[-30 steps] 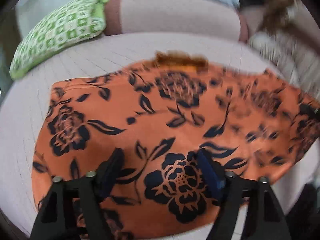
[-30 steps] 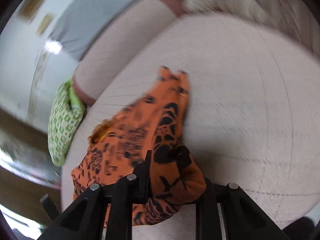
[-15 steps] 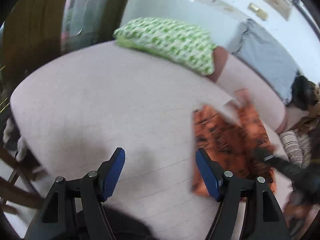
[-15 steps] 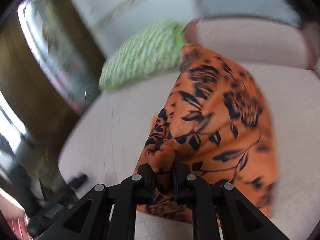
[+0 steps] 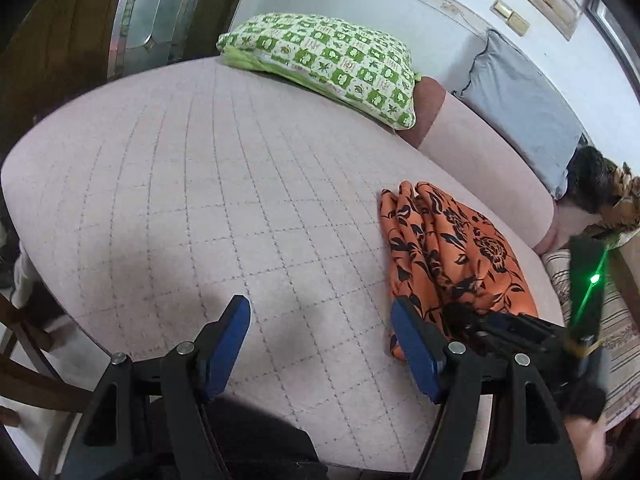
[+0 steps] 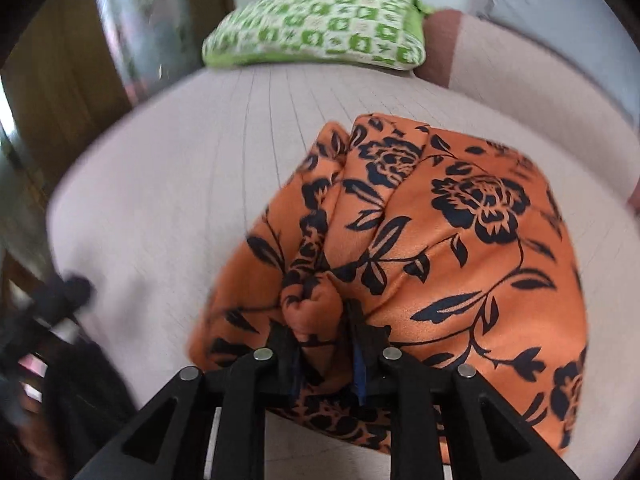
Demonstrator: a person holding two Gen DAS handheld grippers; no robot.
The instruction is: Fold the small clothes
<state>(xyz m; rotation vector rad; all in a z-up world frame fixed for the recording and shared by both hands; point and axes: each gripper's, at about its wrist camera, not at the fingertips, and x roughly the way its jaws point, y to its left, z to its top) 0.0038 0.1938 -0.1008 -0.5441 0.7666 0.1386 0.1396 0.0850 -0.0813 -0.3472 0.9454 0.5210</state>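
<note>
My right tool (image 6: pixel 326 344) is pinched on a bunched fold of the orange floral garment (image 6: pixel 440 248), soft, limp, slippery-looking, lying near the bed's (image 5: pixel 200 200) right edge, while my left tool (image 5: pixel 320 344) hangs wide open, empty

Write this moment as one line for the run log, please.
left gripper: open, empty, over sofa seat | right gripper: shut on orange floral cloth | cloth: bunched, partly folded | green pillow: behind
</note>
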